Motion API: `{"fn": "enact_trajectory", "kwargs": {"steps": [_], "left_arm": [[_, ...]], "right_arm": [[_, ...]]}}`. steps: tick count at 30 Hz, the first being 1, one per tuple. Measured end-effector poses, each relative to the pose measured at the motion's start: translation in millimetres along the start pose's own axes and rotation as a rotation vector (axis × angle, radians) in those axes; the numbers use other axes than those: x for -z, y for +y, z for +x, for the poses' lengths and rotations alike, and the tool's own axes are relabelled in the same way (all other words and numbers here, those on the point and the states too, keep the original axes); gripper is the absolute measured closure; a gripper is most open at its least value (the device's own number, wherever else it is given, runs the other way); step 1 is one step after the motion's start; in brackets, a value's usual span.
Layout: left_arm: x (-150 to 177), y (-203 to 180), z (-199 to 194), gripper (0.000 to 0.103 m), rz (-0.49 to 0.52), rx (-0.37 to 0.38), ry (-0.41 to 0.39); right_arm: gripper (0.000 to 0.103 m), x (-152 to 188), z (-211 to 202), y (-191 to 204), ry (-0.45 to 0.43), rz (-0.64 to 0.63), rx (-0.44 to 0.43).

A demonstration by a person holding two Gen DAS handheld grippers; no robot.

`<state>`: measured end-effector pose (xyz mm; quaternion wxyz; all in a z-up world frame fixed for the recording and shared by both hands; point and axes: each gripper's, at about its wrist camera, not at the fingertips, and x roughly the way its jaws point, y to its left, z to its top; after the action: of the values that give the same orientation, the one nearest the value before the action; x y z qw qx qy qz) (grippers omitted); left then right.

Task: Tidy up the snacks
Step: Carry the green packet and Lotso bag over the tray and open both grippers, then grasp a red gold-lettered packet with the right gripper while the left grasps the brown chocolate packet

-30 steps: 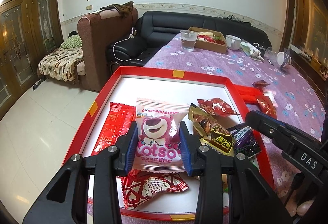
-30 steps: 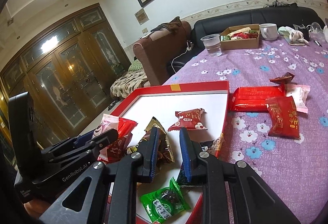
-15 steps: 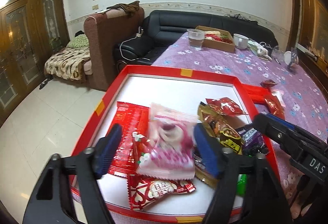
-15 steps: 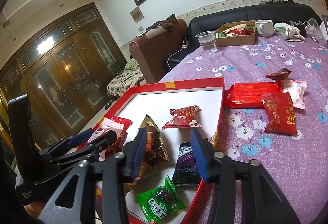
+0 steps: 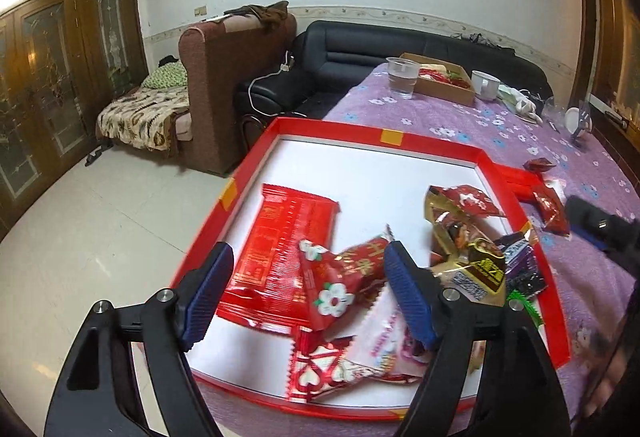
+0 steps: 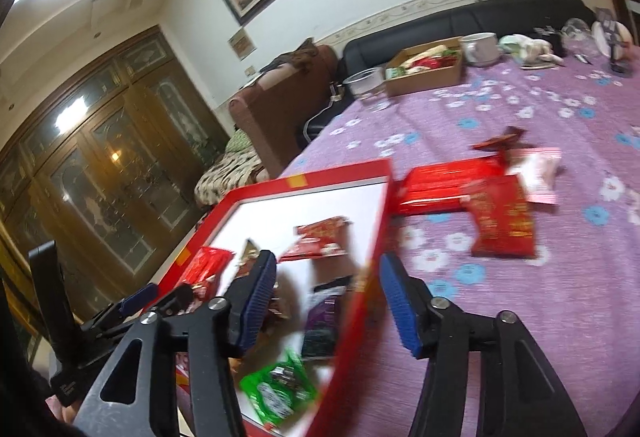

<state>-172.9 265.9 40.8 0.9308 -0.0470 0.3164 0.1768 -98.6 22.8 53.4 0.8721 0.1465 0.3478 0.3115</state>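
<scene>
The red tray with a white floor holds several snack packets. My left gripper hangs open just above them, touching none. Under it lie a long red packet, a red flowered packet and a pink packet, with a gold packet to the right. My right gripper is opening with nothing pressed between its pads; the tray's right rim passes under the gap. A purple packet and a green packet lie below it. Red packets and a pink one lie on the tablecloth.
Far down the purple flowered tablecloth stand a plastic cup, a cardboard box and a white mug. The tray sits at the table's left corner, with tiled floor beyond. A brown armchair and black sofa stand behind.
My left gripper has opened and let go of the pink packet, which now lies on the pile in the tray. My right gripper's jaws have spread, and it has swung right over the tray's rim.
</scene>
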Motion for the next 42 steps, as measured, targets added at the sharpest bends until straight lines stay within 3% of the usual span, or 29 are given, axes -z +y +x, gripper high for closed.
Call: {"fn": "enact_trajectory", "kwargs": {"steps": [4,9,17,25,29,37,42], "left_arm": [[-2,2,-3,0.025,0.001,0.005,-0.012],[-4,-6,-8,0.025,0.024,0.036,-0.021],[-1,-18,-12,0.025,0.066,0.054,-0.014],[0,-25,-13,0.025,0.083,0.047,-0.006],[-1,-34,-13,0.025,0.101,0.051,-0.004],[-5,-59,-19,0.025,0.159,0.064,-0.01],[-21,-80,-24,0.025,0.203,0.108,-0.026]], "right_arm": [[0.04,-10,-22,-30,-0.013,0.022,0.092],[0.034,-22,-31,-60,0.052,0.003,0.217],[0.035,-39,16,-61,0.181,-0.046,0.317],[0.036,-37,56,-54,0.222,-0.116,0.396],[0.057,-38,56,-71,0.236,-0.084,0.405],[0.064,-47,34,-105,0.19,-0.045,0.433],[0.064,-61,3,-160,0.134,0.096,0.504]]}}
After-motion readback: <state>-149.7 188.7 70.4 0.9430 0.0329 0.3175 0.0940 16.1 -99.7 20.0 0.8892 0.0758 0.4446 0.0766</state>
